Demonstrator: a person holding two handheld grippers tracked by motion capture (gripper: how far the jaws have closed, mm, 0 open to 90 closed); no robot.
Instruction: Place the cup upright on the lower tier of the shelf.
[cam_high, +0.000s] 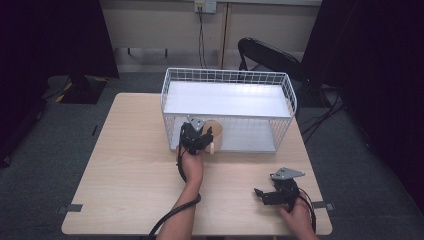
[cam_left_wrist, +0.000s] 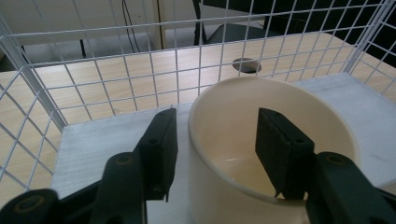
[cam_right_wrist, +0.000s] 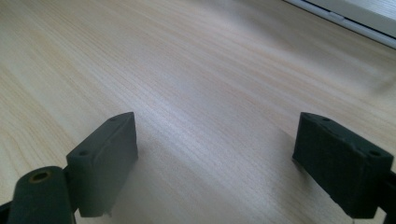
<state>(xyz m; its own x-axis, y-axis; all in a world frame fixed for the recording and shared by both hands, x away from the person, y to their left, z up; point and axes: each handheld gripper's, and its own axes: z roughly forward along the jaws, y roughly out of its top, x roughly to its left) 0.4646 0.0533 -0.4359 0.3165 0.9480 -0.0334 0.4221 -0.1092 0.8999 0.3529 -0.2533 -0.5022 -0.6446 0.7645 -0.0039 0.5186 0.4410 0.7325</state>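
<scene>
In the high view the cup (cam_high: 216, 135) is half covered by the left gripper (cam_high: 192, 135) and blurred by the basket (cam_high: 227, 75) wires. In the left gripper view its base is cut off at the bottom edge, and its near wall is partly hidden by the jaws.

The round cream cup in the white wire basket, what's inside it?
Inside the round cream cup sits one black jaw of the left gripper; the other jaw is outside its wall. The inner wall looks bare. The rim and jaw cover the cup's bottom. It stands in the white wire basket.
</scene>
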